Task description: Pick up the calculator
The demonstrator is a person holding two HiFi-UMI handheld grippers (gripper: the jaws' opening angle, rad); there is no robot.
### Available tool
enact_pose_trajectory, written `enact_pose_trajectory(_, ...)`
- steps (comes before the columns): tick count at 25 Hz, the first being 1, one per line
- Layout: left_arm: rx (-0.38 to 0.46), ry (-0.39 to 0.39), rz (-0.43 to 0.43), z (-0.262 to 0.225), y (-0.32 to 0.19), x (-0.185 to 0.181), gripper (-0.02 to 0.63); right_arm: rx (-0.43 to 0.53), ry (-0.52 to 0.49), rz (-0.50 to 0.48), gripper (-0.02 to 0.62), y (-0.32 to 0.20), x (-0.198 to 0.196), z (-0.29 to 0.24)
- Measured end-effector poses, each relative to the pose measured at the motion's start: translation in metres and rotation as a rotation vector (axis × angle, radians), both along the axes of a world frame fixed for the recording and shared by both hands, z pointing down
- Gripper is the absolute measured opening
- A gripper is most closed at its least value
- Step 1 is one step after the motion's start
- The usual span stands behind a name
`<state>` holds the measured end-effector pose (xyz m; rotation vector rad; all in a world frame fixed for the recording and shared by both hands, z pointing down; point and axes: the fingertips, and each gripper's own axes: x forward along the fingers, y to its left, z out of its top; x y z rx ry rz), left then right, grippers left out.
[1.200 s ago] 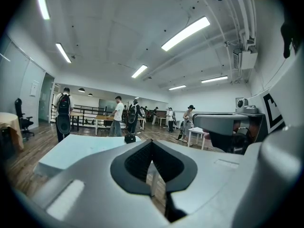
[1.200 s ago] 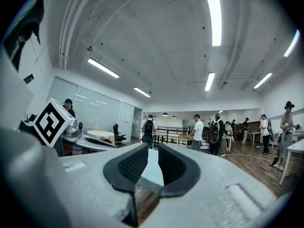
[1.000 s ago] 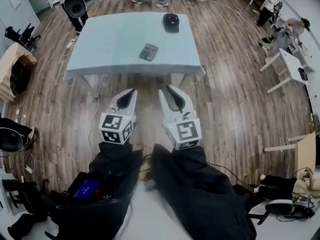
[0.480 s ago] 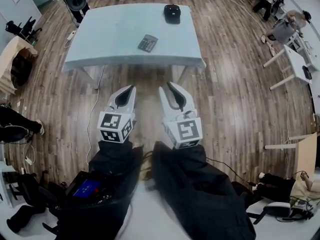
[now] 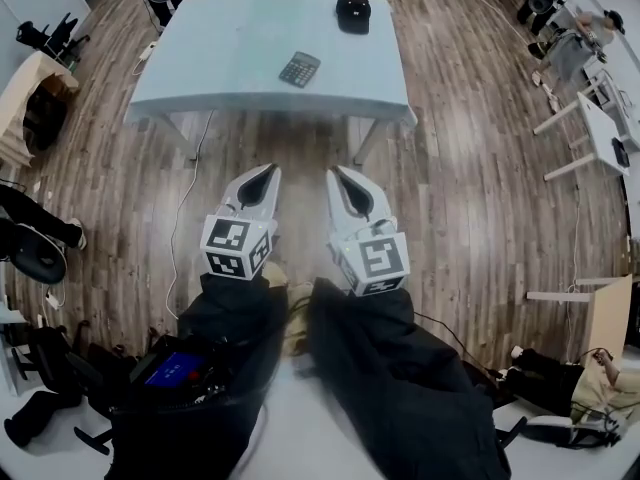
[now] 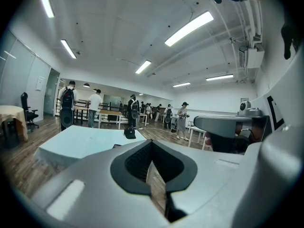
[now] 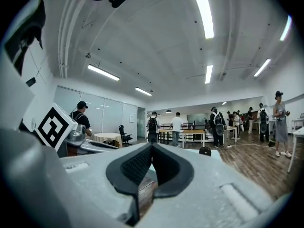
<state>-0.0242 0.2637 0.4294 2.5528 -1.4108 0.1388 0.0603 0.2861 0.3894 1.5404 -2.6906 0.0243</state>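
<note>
while well beyond both tongs (image 5: 266,172) (image 5: 338,174), calculator (image 5: 299,69)

We find no words, brand names or numbers that can be read. The only signs are the black-and-white square markers (image 5: 228,238) borne by the left hand-held gripper (image 5: 266,175) and the right hand-held gripper (image 5: 340,175); they are patterns, not letters. The calculator (image 5: 299,69) on the bench (image 5: 220,58) has keys too small to read, and the blue screen (image 5: 172,371) low in the head view is too blurred.

Black sleeves (image 5: 380,368), grey left claw (image 5: 267,171) and right claw (image 5: 336,173), marker cubes (image 5: 238,248).
</note>
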Motion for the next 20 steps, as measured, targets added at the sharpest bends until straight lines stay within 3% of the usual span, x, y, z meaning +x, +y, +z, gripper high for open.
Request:
enact_pose_trajectory(9, -0.021, 0.013, -0.017, 0.019, -0.013, -0.01, 0.002, -0.045, -0.001, -0.03, 0.002, -0.016, -0.013, 0.025)
enact_pose_trajectory(20, -0.003, 0.04, -0.065, 0.018, -0.122, -0.042, 0.002, -0.066, 0.03, 0.001, 0.002, -0.128, -0.014, 0.035)
